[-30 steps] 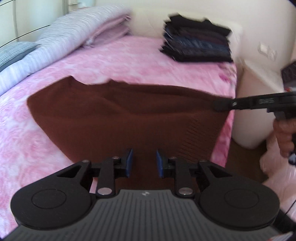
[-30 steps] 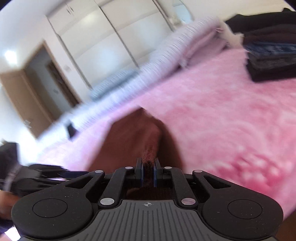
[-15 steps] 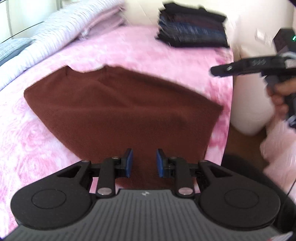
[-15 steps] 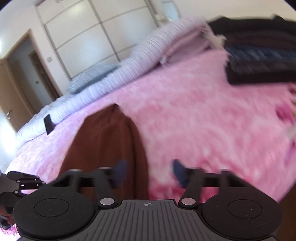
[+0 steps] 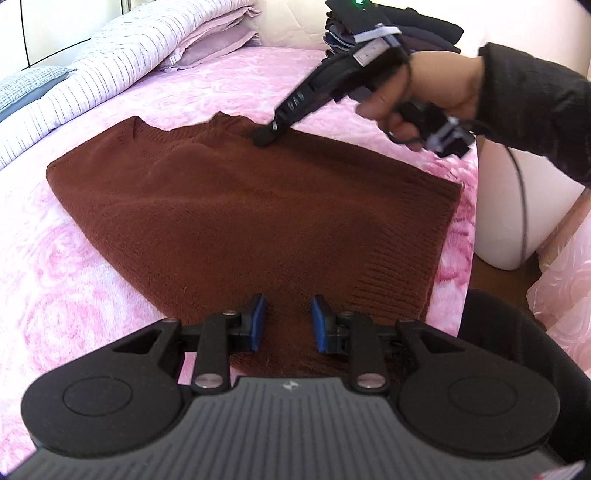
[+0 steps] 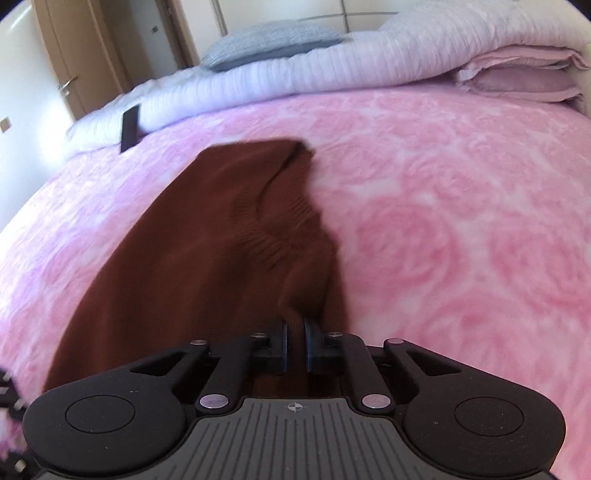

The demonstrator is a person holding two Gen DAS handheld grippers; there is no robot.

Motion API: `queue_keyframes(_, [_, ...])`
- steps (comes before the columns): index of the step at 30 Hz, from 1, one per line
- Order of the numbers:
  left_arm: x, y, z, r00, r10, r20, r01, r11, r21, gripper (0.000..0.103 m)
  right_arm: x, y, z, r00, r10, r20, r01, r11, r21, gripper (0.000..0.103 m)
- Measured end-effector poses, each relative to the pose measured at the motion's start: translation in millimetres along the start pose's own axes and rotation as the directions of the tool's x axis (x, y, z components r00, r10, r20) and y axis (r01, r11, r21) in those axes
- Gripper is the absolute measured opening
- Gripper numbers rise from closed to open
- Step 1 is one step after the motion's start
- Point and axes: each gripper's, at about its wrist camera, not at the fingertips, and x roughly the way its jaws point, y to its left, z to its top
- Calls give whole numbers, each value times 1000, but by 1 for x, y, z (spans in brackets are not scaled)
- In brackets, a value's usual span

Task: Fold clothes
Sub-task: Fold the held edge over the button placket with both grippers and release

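Note:
A brown knit sweater [image 5: 258, 206] lies flat on the pink bedspread [image 5: 74, 280], neckline toward the far side. My left gripper [image 5: 287, 320] is open and empty, hovering over the sweater's near hem. My right gripper [image 5: 264, 138] comes down from the right onto the far edge by the collar. In the right wrist view the right gripper [image 6: 294, 341] is shut on a pinched fold of the sweater [image 6: 207, 236] near the ribbed neckline.
A stack of folded dark clothes [image 5: 424, 29] sits at the bed's far right corner. A striped duvet [image 5: 110, 62] and pink pillows [image 6: 517, 74] line the far side. A white stool [image 5: 517, 206] stands right of the bed. A dark phone [image 6: 130, 127] rests against the duvet.
My right gripper opened, swung over to the sweater's collar edge and closed on the fabric there. The left gripper stayed open over the near hem.

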Motion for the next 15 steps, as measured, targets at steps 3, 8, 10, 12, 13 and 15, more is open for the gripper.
queue_keyframes(3, [0, 0, -1, 1000, -3, 5, 3, 1000, -2, 22, -8, -18, -1, 998, -43, 54, 41, 998, 54, 9])
queue_keyframes(8, [-3, 0, -1, 1000, 6, 4, -6, 1000, -1, 22, -41, -31, -20, 987, -154, 41, 149, 984, 95, 9])
queue_keyframes(10, [-7, -2, -1, 1000, 20, 8, -20, 1000, -17, 22, -71, -30, -31, 989, -130, 73, 120, 984, 129, 10])
queue_keyframes(12, [-14, -5, -2, 999, 25, 26, -24, 999, -33, 23, -100, -18, -44, 990, -82, 114, 66, 988, 142, 10])
queue_keyframes(13, [-15, -6, -4, 999, 21, 27, -20, 999, -41, 23, -112, -10, -51, 990, -61, 128, 42, 989, 142, 20])
queue_keyframes(15, [-16, -10, -7, 1000, 15, 22, -14, 999, -49, 23, -128, 9, -66, 989, -39, 141, 18, 989, 145, 58])
